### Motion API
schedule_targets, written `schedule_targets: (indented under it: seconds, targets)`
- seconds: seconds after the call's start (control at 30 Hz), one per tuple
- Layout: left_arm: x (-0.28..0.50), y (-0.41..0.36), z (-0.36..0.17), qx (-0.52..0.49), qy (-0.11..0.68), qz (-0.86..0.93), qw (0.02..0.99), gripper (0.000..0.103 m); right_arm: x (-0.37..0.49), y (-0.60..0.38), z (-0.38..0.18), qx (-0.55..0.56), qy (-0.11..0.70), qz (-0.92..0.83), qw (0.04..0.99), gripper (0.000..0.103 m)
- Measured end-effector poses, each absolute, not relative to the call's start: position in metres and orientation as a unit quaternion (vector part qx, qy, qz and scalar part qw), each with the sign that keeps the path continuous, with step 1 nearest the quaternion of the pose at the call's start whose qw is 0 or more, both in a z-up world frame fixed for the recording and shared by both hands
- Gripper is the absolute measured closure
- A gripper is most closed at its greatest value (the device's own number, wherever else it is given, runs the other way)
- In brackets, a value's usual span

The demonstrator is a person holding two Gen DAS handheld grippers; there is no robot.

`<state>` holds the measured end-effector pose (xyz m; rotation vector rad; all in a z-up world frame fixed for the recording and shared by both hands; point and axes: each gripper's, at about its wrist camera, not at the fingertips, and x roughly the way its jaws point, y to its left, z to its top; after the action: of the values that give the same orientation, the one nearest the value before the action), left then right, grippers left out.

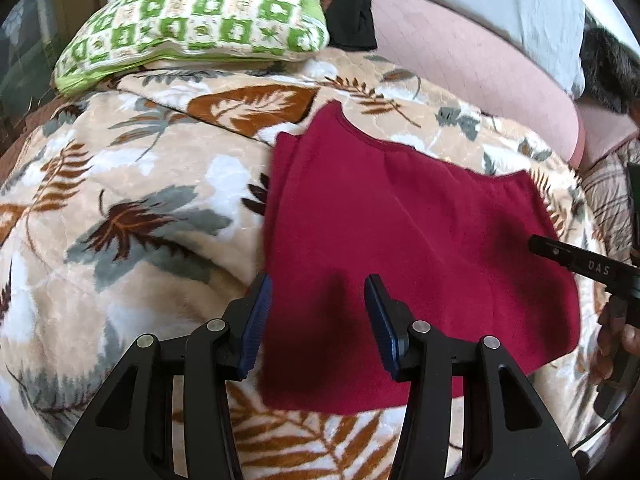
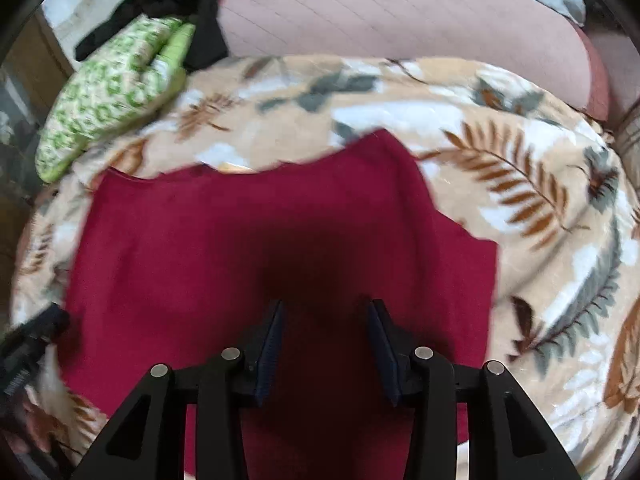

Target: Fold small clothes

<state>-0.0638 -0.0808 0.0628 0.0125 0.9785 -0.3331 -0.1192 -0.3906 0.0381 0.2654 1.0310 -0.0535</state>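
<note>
The view along my right fingers is smeared, so the far edge of the red garment and the leaf print of the blanket under it are soft and hard to read. At the left rim of that view a dark blur is all I get of my left gripper. From the left view, my right gripper shows only as a black bar cut off by the right edge, its tips out of sight there. The near hem of the garment is hidden behind my own finger frames in both views.

My left gripper stands wide, nothing between its blue pads, above the near left part of the garment; I cannot tell whether the tips touch the cloth. My right gripper is likewise spread wide and empty over the near middle of it.

The garment lies flat on the blanket, folded along its left side. Far left sit a green checked pillow and a black cloth, partly cut off, with a pink cushion beyond
</note>
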Motion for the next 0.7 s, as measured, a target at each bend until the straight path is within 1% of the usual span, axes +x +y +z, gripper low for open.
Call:
schedule_targets:
  seconds: [0.13,0.27,0.3,0.47,0.6,0.63,0.67,0.7]
  targets:
    - [-0.071,-0.049,0.061,-0.05,0.473,-0.151,0.866,0.056,-0.101,-0.352,0.046,0.172,0.489,0.053,0.854,0.058]
    - [-0.072,-0.027,0.045,-0.105,0.491,-0.143,0.853,0.056,-0.07,-0.303,0.046,0.22,0.496,0.118,0.832,0.055]
    - [-0.072,-0.027,0.042,-0.11,0.495,-0.144,0.85,0.056,-0.061,-0.288,0.047,0.22,0.496,0.124,0.831,0.054]
    - [-0.072,-0.036,0.029,-0.116,0.506,-0.165,0.839,0.056,-0.021,-0.23,0.048,0.187,0.503,0.136,0.833,0.045]
    - [-0.069,-0.035,0.023,-0.13,0.507,-0.168,0.835,0.055,0.0,-0.2,0.038,0.146,0.521,0.139,0.829,0.044]
    - [-0.069,-0.033,0.022,-0.133,0.508,-0.168,0.834,0.051,0.005,-0.19,0.034,0.129,0.527,0.138,0.829,0.044]
    - [-0.068,-0.031,0.021,-0.136,0.509,-0.166,0.834,0.044,0.009,-0.183,0.031,0.112,0.535,0.136,0.826,0.044]
    - [-0.067,-0.029,0.02,-0.141,0.508,-0.162,0.834,0.043,0.013,-0.175,0.025,0.091,0.546,0.132,0.822,0.044]
